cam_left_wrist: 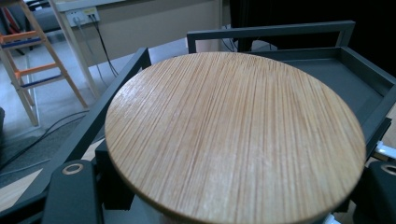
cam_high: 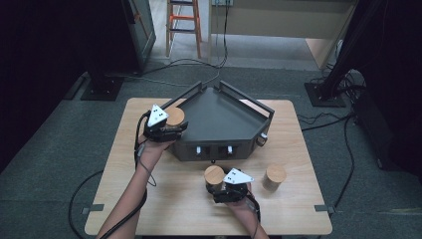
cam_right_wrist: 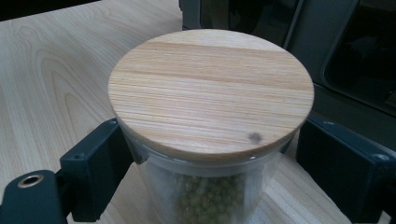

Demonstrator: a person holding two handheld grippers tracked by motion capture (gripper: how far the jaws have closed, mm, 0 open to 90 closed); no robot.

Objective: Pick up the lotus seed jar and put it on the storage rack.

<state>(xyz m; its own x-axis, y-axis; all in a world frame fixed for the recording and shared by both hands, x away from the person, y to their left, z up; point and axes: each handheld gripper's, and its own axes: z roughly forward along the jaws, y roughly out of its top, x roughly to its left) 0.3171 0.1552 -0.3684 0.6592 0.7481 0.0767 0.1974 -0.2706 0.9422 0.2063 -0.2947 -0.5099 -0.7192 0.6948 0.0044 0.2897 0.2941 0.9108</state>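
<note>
1. High view: the left claw [cam_high: 171, 130] is holding a wooden-lidded jar [cam_high: 174, 116] over the left rim of the dark metal tray [cam_high: 219, 117]; the right claw [cam_high: 219, 191] is sitting at a second jar [cam_high: 214, 177] on the bench [cam_high: 164, 199], with a third jar [cam_high: 274, 176] standing well apart to its right.
2. Left gripper view: both jaws are clamping beneath the round lid [cam_left_wrist: 233, 140] of the left claw's jar.
3. Right gripper view: the jaws are flanking a glass jar of green beans [cam_right_wrist: 210, 126], one touching it and the other just beside it; whether they are gripping it, I cannot tell.

lid: round bamboo lid [cam_left_wrist: 233, 140], fills frame, betw. jaws
tray: dark tray [cam_left_wrist: 336, 79], behind lid
bkgd: ladder [cam_left_wrist: 32, 70], cables on floor
</note>
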